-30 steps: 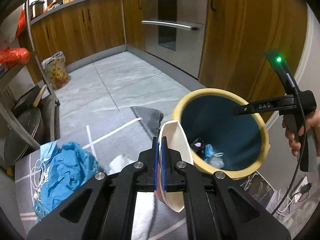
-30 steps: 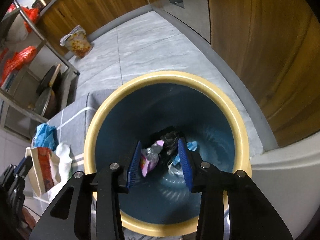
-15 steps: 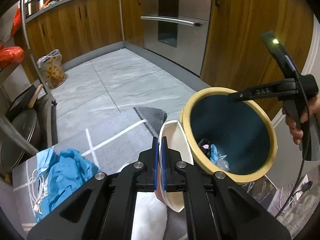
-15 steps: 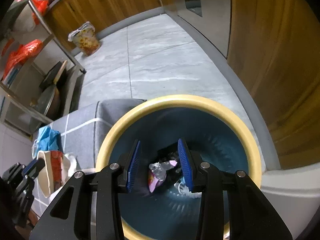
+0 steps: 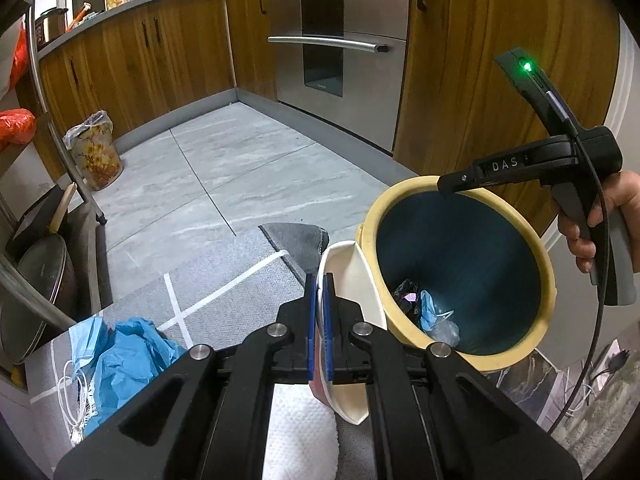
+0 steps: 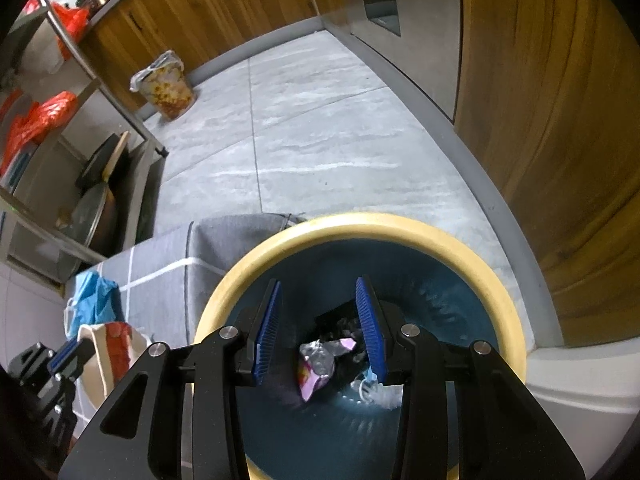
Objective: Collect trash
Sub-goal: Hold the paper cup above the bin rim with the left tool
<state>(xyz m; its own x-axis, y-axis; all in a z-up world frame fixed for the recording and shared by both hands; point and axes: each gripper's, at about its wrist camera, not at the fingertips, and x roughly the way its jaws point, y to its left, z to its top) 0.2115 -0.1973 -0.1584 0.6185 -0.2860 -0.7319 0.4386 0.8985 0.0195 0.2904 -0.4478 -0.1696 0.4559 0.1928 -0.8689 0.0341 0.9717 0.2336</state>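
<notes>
Left wrist view, left to right: metal rack point(image 5: 44, 152) at far left with a pan lid point(image 5: 36, 292) leaning low and an orange bag point(image 5: 14, 128) on a shelf. Floral bin point(image 5: 94, 152) on the tiled floor by the wood cabinets. Grey cloth point(image 5: 208, 292) with white lines in the foreground; on it a blue mask point(image 5: 128, 356) with white ear loops, and a white paper towel point(image 5: 300, 432) under the gripper body. Left gripper point(image 5: 319, 328), blue pads pressed together, pinching the wall of a white paper cup point(image 5: 352, 280) with red print on its outside. The cup is tilted on its side, just beside the bin's near rim, not inside it. Bin point(image 5: 520, 232), yellow rim, dark blue inside, sits right of the cup; wrappers point(image 5: 424, 308) and another blue mask lie at its bottom. Right gripper point(image 5: 452, 182) reaches over the far rim; a hand point(image 5: 600, 220) holds its handle at the right edge, green light on top.

Right wrist view: the rack at left, the cup point(image 6: 108, 348) in the left gripper point(image 6: 70, 356) at lower left, beside the bin point(image 6: 224, 280). Right gripper point(image 6: 320, 324) points down into the bin, jaws spread partway, nothing between the pads; a foil wrapper point(image 6: 316, 364) lies far below them. Oven point(image 6: 400, 8) and wood panel at right.
</notes>
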